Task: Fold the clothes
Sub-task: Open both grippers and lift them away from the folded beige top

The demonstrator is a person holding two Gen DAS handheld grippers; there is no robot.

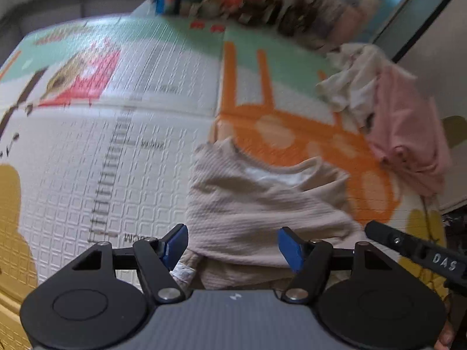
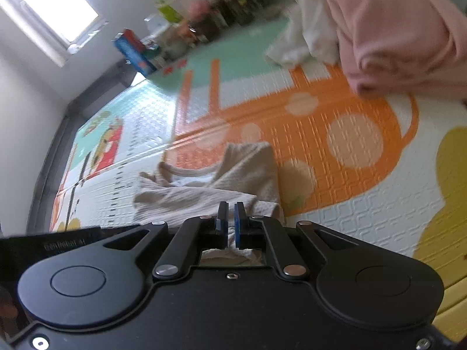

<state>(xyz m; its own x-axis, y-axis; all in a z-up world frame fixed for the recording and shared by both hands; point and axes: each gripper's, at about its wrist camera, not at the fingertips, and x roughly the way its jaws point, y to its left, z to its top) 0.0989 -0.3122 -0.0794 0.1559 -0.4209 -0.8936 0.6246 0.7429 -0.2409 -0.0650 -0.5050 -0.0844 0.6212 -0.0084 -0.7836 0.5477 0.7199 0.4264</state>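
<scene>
Beige top [image 1: 262, 204] lies bunched on play mat [image 1: 116, 160], near you. Your left claw [image 1: 233, 246] gapes wide over it. Your right claw [image 2: 231, 224] pinches its edge; tug hard, cloth may slip out.

Beige ribbed garment [image 1: 256, 204] rumpled on the play mat [image 1: 87, 175], pink and white clothes pile [image 1: 402, 128] beyond
</scene>
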